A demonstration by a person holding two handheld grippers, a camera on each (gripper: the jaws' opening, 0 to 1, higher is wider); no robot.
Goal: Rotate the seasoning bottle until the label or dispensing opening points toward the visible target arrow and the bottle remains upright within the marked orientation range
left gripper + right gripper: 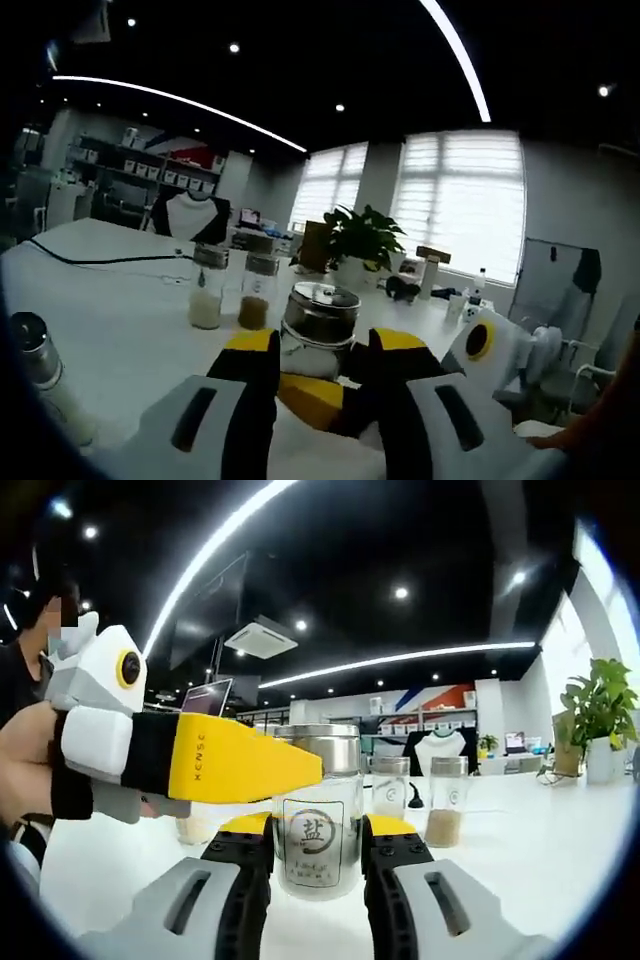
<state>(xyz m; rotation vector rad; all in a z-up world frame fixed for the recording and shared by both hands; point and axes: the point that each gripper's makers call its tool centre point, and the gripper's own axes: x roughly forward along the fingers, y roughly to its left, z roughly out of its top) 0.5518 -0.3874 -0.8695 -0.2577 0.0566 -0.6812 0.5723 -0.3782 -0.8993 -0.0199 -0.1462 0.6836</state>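
The seasoning bottle (pixel 318 825) is a clear glass jar with a metal lid and a label bearing a Chinese character, which faces the right gripper view. It stands upright on the white table (pixel 540 850). My right gripper (pixel 318 852) is shut on its lower body, one finger on each side. My left gripper (pixel 150 755) comes in from the left, and its yellow finger (pixel 240 765) lies across the jar just under the lid. In the left gripper view the jar (pixel 320 312) sits between the fingertips of my left gripper (pixel 318 360), which touch its sides. My right gripper (pixel 480 345) enters there from the right.
Two small glass spice bottles (pixel 207 290) (pixel 258 295) stand behind the jar, seen again as bottles (pixel 388 785) (pixel 445 800). A metal-capped bottle (pixel 35 360) is at the near left. A black cable (pixel 100 261) crosses the table (pixel 120 320). A potted plant (pixel 365 240) stands at the far edge.
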